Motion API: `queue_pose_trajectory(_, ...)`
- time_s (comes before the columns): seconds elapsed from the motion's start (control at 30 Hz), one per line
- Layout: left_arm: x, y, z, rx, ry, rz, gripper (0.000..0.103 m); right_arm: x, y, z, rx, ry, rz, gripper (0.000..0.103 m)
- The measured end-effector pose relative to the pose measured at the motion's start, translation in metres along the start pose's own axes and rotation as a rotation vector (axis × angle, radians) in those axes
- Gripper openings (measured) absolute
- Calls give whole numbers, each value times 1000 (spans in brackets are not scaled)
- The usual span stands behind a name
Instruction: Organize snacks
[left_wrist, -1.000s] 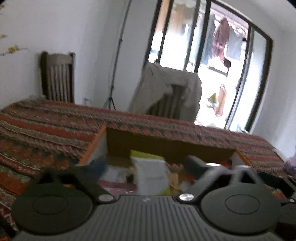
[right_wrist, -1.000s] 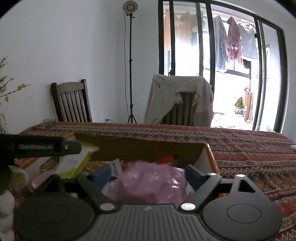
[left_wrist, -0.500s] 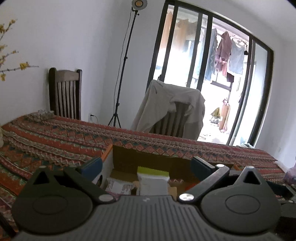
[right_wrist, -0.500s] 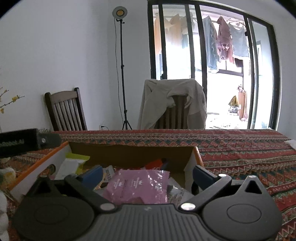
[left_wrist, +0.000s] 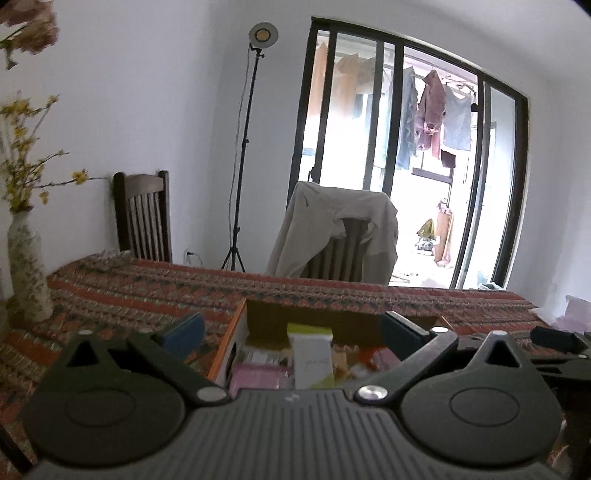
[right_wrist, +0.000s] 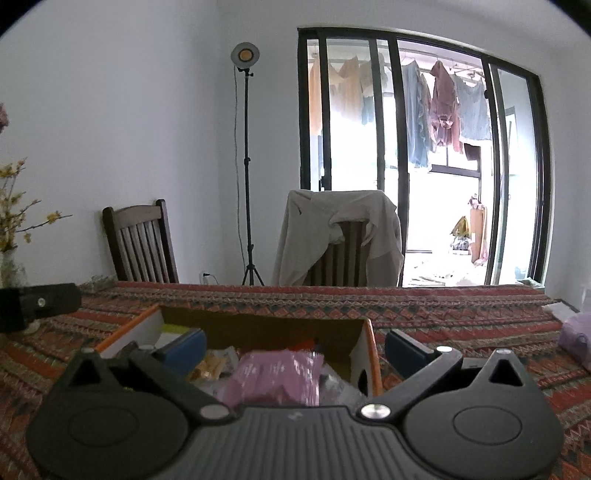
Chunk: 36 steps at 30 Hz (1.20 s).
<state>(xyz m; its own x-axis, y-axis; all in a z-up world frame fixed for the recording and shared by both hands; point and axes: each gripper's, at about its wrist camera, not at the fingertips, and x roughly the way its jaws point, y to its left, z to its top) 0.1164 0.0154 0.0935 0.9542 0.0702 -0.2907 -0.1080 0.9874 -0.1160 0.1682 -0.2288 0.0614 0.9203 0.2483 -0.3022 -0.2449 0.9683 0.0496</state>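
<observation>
An open cardboard box (left_wrist: 242, 317) with orange edges stands on the patterned tablecloth and holds several snack packets. A white packet with a yellow-green top (left_wrist: 310, 354) stands upright in it. A pink packet (right_wrist: 275, 380) lies on top in the right wrist view, where the box's rim (right_wrist: 369, 332) also shows. My left gripper (left_wrist: 291, 330) is open and empty, above and in front of the box. My right gripper (right_wrist: 293, 349) is open and empty, just before the box's near side. The lower parts of the box are hidden behind both gripper bodies.
A vase (left_wrist: 27, 269) with yellow flowers stands at the table's left. Two chairs (right_wrist: 138, 245) are behind the table, one draped with a beige jacket (right_wrist: 340, 232). A lamp tripod (right_wrist: 248, 177) stands by the wall. A pale purple bag (right_wrist: 578, 338) lies at the right.
Both grippers have lifted and drawn back from the box. The white packet and the pink packet now lie free in the box, farther from the fingers.
</observation>
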Motion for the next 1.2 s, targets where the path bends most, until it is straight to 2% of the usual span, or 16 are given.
queue_pose_trajectory(0.3,-49,11,-40,21,49,-26,103,-59,-7,-36,26,27,13,103)
queue_pose_trajectory(0.63,-79,18,-83,37,107,-29,103,-98,-10,-78,57,81,32,103)
queue_pose_trajectory(0.83,-87,19,-95,41,126,-33,103,-109,-9,-92,57,107,39,103)
queue_pose_trajectory(1.2,-96,20,-100,43,121,-34,103,-115,-1,-97,52,123,44,103)
